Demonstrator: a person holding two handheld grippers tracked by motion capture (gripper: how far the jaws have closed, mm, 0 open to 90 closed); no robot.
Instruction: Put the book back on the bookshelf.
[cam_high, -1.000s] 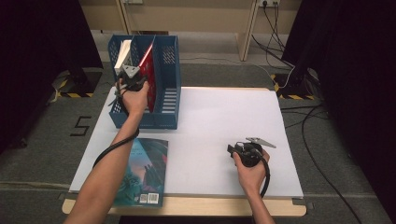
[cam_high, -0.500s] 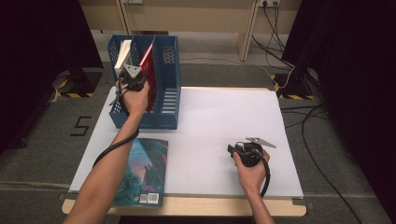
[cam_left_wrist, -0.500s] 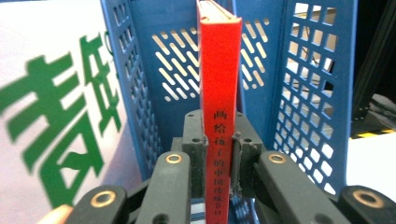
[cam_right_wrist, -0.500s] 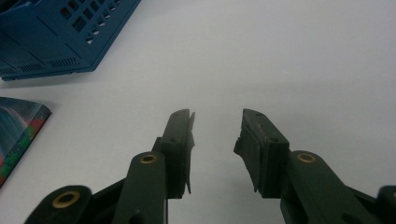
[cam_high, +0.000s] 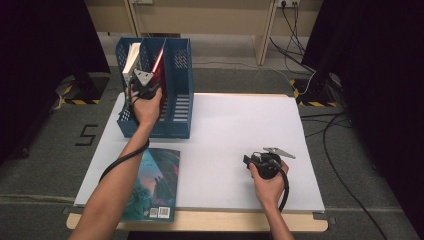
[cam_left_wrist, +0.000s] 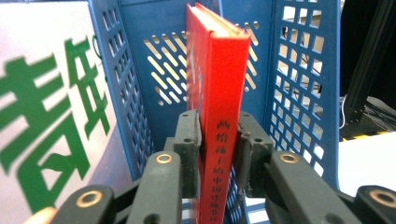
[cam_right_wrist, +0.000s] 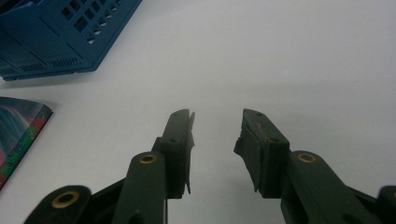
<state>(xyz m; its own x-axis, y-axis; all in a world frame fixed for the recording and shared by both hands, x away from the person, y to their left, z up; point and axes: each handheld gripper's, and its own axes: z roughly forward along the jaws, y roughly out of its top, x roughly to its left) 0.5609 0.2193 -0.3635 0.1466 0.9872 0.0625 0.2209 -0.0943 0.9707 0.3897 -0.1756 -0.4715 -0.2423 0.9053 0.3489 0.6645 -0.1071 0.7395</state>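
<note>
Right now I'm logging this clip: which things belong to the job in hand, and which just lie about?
In the job:
- red book, clamped by the left gripper
- blue file rack it stands in

Lying about:
- white book, already in the rack
- teal book, flat on the table
- right gripper, open and empty

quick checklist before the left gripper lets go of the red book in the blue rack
1. Left gripper clamped on red book spine: ok.
2. Book inside blue rack, middle compartment: ok.
3. Book upright: not ok, it tilts.
4. Book bottom resting on rack floor: cannot tell, hidden.
5. Right gripper open, off to the side on the white table: ok.
6. Teal book lying flat near the table's front edge: ok.
</note>
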